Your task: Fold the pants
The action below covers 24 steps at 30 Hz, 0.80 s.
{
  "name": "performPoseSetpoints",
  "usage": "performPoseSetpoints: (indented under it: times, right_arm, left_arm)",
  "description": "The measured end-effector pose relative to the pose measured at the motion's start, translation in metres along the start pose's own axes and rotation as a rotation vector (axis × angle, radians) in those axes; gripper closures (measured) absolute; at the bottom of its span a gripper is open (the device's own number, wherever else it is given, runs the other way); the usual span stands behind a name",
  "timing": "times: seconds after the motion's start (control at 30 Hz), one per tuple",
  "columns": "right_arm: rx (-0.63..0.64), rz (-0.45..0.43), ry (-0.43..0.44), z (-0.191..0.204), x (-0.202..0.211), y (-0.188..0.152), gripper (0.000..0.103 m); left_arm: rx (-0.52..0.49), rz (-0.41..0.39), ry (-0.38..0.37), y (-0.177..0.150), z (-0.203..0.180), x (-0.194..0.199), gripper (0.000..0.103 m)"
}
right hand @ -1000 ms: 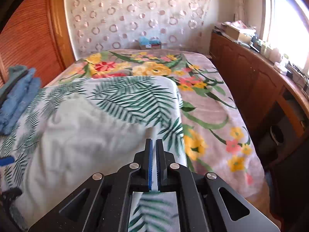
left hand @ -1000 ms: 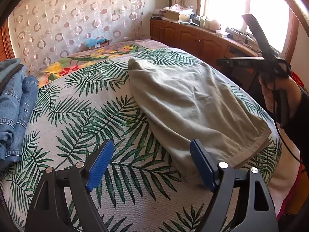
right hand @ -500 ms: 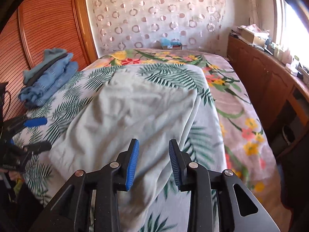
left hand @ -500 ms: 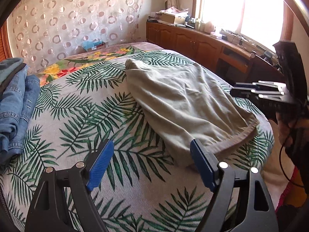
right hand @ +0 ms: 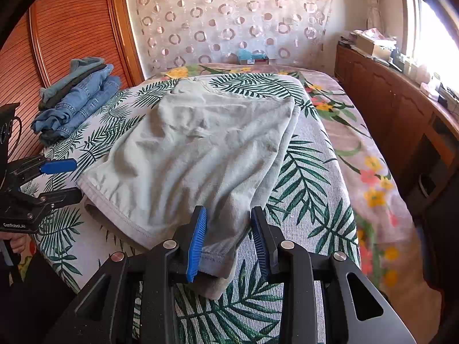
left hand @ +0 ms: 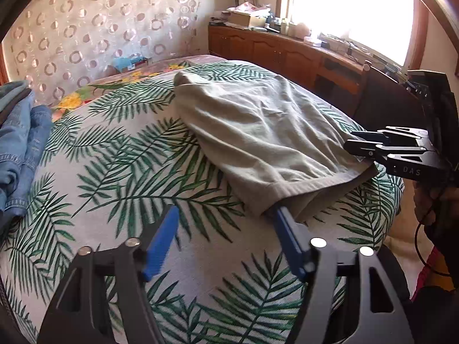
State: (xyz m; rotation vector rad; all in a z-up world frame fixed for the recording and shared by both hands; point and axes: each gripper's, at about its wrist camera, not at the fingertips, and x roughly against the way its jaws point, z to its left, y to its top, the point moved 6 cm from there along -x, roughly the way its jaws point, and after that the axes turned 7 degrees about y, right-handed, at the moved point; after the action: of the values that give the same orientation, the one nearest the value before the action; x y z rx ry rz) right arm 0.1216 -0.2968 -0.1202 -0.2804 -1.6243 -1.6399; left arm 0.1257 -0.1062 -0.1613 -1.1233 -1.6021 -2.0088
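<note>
Grey-beige pants (left hand: 258, 132) (right hand: 195, 154) lie folded on the palm-leaf bedcover (left hand: 129, 172). My left gripper (left hand: 225, 210) sits at the near hem corner. Its jaws are closing but still wide apart, with the right finger's tip against the hem and the left one over bare cover. In the right wrist view the left gripper (right hand: 76, 179) shows at the hem's left end. My right gripper (right hand: 229, 210) is open astride the other hem corner, and the cloth lies loose between its blue pads (right hand: 198, 238). It shows as a black tool (left hand: 355, 146) at the right of the left wrist view.
A stack of folded jeans (left hand: 20, 149) (right hand: 77, 97) lies at the bed's left side. A wooden cabinet (right hand: 387, 109) with clutter on top runs under the window along the right. A slatted wardrobe door (right hand: 57, 28) stands behind the jeans. The floral blanket (right hand: 358, 157) hangs off the right edge.
My right gripper, shut on the pants a second ago, has opened, let the cloth go and drawn back to the hem. My left gripper has edged up to the hem and its jaws have narrowed.
</note>
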Motion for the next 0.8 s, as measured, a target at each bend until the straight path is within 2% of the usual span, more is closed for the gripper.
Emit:
performPoseSetpoints:
  times: [0.2, 0.27, 0.3, 0.37, 0.43, 0.63, 0.8]
  right_arm:
    - [0.003, 0.006, -0.020, 0.002, -0.008, -0.002, 0.070]
    - [0.000, 0.006, -0.019, 0.004, -0.010, -0.004, 0.070]
    - [0.001, 0.003, -0.021, 0.004, -0.011, -0.004, 0.070]
    - [0.002, 0.001, -0.023, 0.004, -0.011, -0.005, 0.069]
    - [0.000, -0.003, -0.021, 0.004, -0.011, -0.005, 0.069]
    - [0.001, -0.008, -0.030, 0.003, -0.011, -0.006, 0.068]
    - [0.003, -0.013, -0.031, 0.002, -0.011, -0.006, 0.068]
  left_arm:
    - [-0.036, -0.006, -0.014, 0.009, -0.011, -0.007, 0.055]
    - [-0.036, -0.009, -0.027, 0.011, -0.013, -0.007, 0.073]
    - [-0.036, -0.010, -0.032, 0.012, -0.014, -0.007, 0.074]
    - [-0.042, -0.016, -0.037, 0.011, -0.017, -0.006, 0.090]
    - [-0.045, -0.020, -0.048, 0.010, -0.020, -0.004, 0.096]
    - [-0.038, -0.055, -0.076, 0.006, -0.024, 0.020, 0.100]
    - [-0.050, -0.015, -0.077, -0.010, -0.033, 0.016, 0.100]
